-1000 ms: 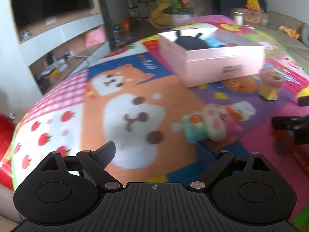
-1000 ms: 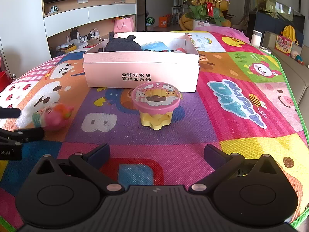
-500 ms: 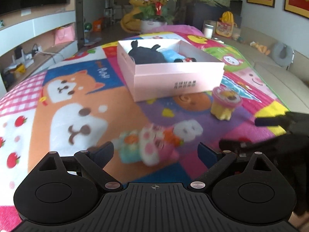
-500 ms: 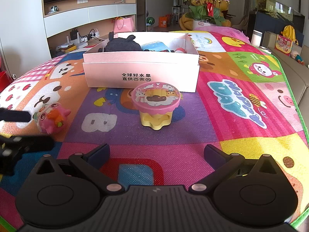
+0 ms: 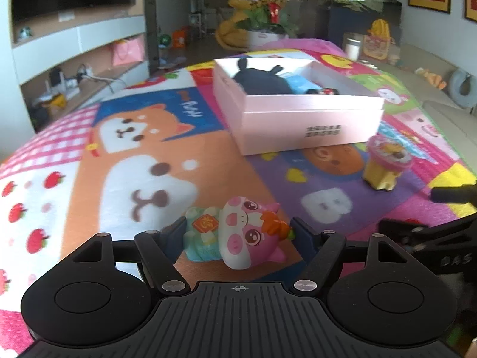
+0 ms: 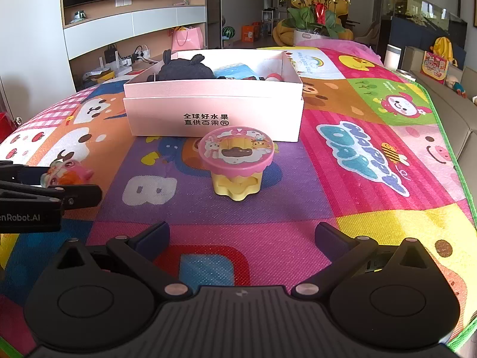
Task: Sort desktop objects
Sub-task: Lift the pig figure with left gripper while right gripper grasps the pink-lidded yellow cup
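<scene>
A pink pig toy point(image 5: 238, 235) with a teal body lies on its side on the colourful play mat point(image 5: 149, 179). My left gripper point(image 5: 238, 231) straddles it with its jaws closing, and the pads touch both ends of the toy. The right wrist view shows the same toy point(image 6: 68, 174) between the left gripper's fingers point(image 6: 74, 194) at the left edge. My right gripper point(image 6: 241, 232) stands open and holds nothing, a little short of a yellow cupcake toy with a pink lid point(image 6: 237, 161). Behind that toy is the pink box point(image 6: 214, 110).
The pink box point(image 5: 298, 119) holds a black plush, a blue item and a small red one. A sofa point(image 6: 465, 110) runs along the mat's right edge. Shelves point(image 6: 134, 24) and a flower pot point(image 6: 316, 15) stand beyond the far end.
My left gripper swung towards the pig toy and came down around it, and its jaws narrowed onto the toy. The right gripper, box and cupcake toy stayed put.
</scene>
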`<state>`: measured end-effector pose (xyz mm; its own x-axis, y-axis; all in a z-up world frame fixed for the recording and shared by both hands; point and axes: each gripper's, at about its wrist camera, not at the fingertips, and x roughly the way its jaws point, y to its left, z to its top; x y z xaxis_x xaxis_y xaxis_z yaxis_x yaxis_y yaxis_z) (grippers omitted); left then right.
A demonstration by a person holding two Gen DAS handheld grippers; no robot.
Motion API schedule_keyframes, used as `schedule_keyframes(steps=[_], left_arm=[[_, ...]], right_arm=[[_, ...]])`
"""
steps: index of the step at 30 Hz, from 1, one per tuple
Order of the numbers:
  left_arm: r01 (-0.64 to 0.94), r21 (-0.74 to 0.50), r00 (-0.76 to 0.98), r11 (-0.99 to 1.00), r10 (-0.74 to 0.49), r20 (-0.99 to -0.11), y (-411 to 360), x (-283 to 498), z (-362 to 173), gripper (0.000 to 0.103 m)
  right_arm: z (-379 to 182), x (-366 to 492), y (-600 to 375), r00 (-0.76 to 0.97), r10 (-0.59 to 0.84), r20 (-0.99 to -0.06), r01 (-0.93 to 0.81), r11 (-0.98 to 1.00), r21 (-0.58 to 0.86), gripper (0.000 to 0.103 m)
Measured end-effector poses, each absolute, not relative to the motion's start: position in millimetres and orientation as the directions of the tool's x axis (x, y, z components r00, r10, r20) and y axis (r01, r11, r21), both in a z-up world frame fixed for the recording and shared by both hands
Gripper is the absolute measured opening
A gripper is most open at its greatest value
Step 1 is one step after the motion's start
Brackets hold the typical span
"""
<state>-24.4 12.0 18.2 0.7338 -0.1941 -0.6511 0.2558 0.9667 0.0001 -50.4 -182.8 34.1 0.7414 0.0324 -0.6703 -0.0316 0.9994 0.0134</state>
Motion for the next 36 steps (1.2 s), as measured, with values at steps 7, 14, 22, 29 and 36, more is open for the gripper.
schedule_keyframes(steps=[7,14,22,29,36], left_arm=[[0.25,-0.002,0.735,0.968,-0.192,-0.651,17,-28,14,0.095],[0.246,-0.015,0.734,0.969,-0.196,-0.65,19,-27,13,0.096],[0.241,-0.027,0.735,0.97,-0.201,-0.648,22,-27,13,0.097],[0.237,-0.018,0.735,0.971,-0.192,-0.65,20,-26,12,0.097],[0.21,-0.003,0.741,0.978,-0.161,-0.652,19,-26,13,0.097]], right_arm=[[42,-42,-177,0.778,0.014,-0.628,-0.055,0.997,-0.047,0.103],[61,-14,-173,0.821,0.006,-0.572,-0.059,0.995,-0.075,0.097],[59,-8,-170,0.78,0.026,-0.625,-0.09,0.993,-0.072,0.056],[67,-33,-176,0.786,0.034,-0.617,-0.094,0.993,-0.065,0.056],[69,-50,-178,0.79,0.025,-0.612,-0.092,0.993,-0.078,0.056]])
